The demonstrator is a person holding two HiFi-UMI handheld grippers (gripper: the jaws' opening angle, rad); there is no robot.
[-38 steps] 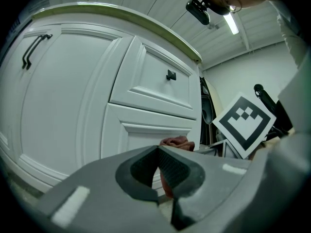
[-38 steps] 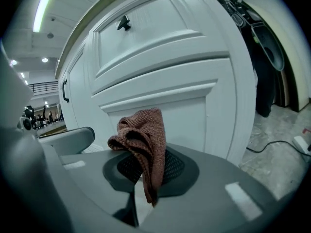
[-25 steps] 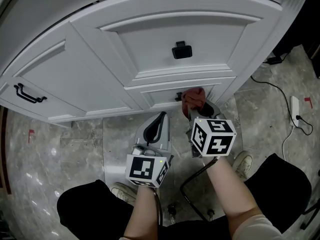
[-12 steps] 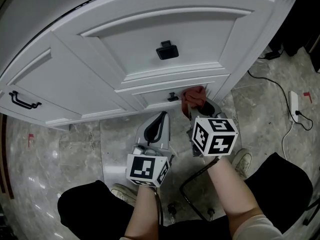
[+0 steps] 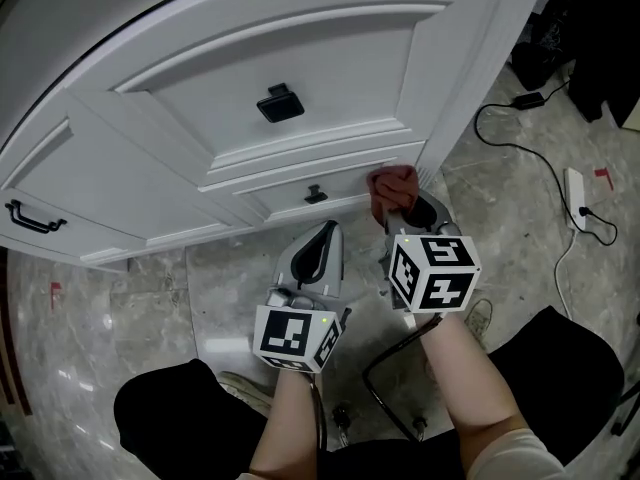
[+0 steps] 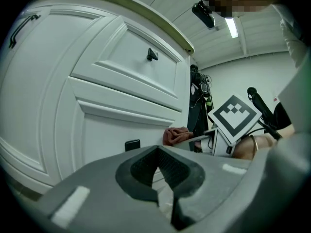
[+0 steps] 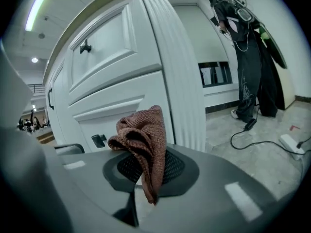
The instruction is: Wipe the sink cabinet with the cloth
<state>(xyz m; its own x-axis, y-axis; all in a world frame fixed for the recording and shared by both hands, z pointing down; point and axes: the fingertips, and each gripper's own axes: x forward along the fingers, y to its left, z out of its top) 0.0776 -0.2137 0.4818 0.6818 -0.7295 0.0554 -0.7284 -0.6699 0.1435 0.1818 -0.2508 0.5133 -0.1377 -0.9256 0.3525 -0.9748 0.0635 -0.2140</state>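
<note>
Grey marble floor (image 5: 150,298), white panelled sink cabinet (image 5: 300,68); right gripper (image 5: 402,208) fingers pinch rust-brown knitted cloth (image 5: 390,185) mid-bunch, judged soft, light, limp; left gripper (image 5: 322,238) fingers pressed together, empty.

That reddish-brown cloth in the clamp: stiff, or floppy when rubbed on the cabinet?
Probably floppy: the cloth bunches in loose folds above the right gripper, and one corner droops between the jaws. Its knitted weave looks light and grippy, so it seems unlikely to slip out.

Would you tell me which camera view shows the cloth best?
The right gripper view: the cloth fills the centre, pinched in the right gripper. The head view shows a small bundle by the cabinet; the left gripper view, a distant scrap.
</note>
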